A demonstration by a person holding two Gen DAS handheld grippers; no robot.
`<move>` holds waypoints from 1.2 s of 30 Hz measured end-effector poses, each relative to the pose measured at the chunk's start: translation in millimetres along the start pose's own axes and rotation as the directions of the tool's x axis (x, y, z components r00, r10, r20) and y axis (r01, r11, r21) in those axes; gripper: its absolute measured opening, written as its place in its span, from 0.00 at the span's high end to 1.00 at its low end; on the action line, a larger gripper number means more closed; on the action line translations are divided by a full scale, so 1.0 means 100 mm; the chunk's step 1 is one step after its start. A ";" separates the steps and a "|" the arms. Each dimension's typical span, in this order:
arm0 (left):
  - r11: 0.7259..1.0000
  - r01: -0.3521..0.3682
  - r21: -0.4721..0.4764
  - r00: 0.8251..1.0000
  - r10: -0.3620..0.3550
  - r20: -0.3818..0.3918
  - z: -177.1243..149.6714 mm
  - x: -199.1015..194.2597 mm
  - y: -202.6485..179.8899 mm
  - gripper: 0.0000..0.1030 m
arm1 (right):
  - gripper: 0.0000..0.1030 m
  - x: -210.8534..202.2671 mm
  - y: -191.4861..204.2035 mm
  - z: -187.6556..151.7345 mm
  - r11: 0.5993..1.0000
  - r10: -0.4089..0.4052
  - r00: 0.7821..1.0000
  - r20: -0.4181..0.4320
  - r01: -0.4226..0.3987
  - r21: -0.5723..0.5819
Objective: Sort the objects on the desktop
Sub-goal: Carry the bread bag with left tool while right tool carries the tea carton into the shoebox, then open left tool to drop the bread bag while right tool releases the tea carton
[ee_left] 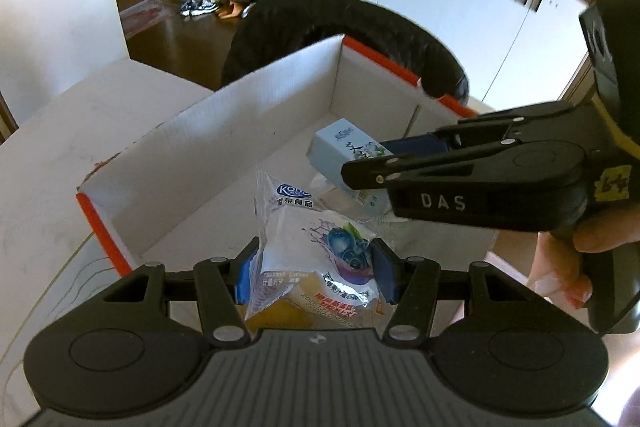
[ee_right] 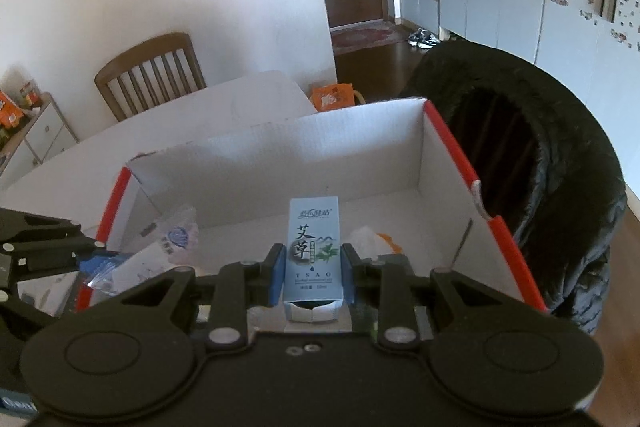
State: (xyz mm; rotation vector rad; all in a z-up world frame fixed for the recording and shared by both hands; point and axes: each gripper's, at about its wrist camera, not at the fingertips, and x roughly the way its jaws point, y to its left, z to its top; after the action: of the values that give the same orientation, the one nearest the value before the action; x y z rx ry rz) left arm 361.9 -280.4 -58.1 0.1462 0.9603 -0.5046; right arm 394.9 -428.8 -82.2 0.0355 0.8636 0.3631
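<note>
My left gripper point(ee_left: 316, 271) is shut on a clear snack packet point(ee_left: 308, 247) printed with blueberries, held over the near side of an open cardboard box point(ee_left: 256, 99) with orange-red edges. My right gripper point(ee_right: 312, 277) is shut on a small light-blue carton point(ee_right: 313, 251) with a leaf print, held upright above the same box point(ee_right: 320, 155). In the left wrist view the right gripper point(ee_left: 360, 173) reaches in from the right with the blue carton point(ee_left: 340, 155) in its jaws. The left gripper's fingers point(ee_right: 44, 251) and its packet point(ee_right: 160, 251) show at the left edge of the right wrist view.
The box stands on a white table point(ee_left: 60, 147). A black padded jacket point(ee_right: 540, 147) hangs over a chair behind the box. A wooden chair point(ee_right: 152, 75) stands at the table's far side. White wrapping and an orange item point(ee_right: 376, 241) lie on the box floor.
</note>
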 end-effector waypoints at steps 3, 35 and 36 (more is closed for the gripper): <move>1.000 -0.015 -0.001 1.000 0.015 -0.020 0.01 0.10 0.02 0.45 | 0.73 0.09 0.02 0.00 0.999 -0.005 1.000 -0.014 0.004 -0.036; 1.000 0.021 0.000 0.997 -0.021 -0.068 -0.05 0.12 0.03 0.28 | 0.66 0.17 -0.03 0.03 0.999 0.034 0.996 -0.080 -0.035 -0.002; 1.000 0.023 -0.004 0.998 -0.023 -0.060 -0.07 0.08 0.04 0.28 | 0.66 0.15 -0.03 0.03 0.999 0.038 0.996 -0.076 -0.038 -0.004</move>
State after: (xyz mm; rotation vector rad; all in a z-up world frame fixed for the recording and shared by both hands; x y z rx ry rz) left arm 362.5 -277.4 -68.9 0.1479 1.0221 -0.5221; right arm 406.4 -426.1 -91.7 0.0336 0.9379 0.4045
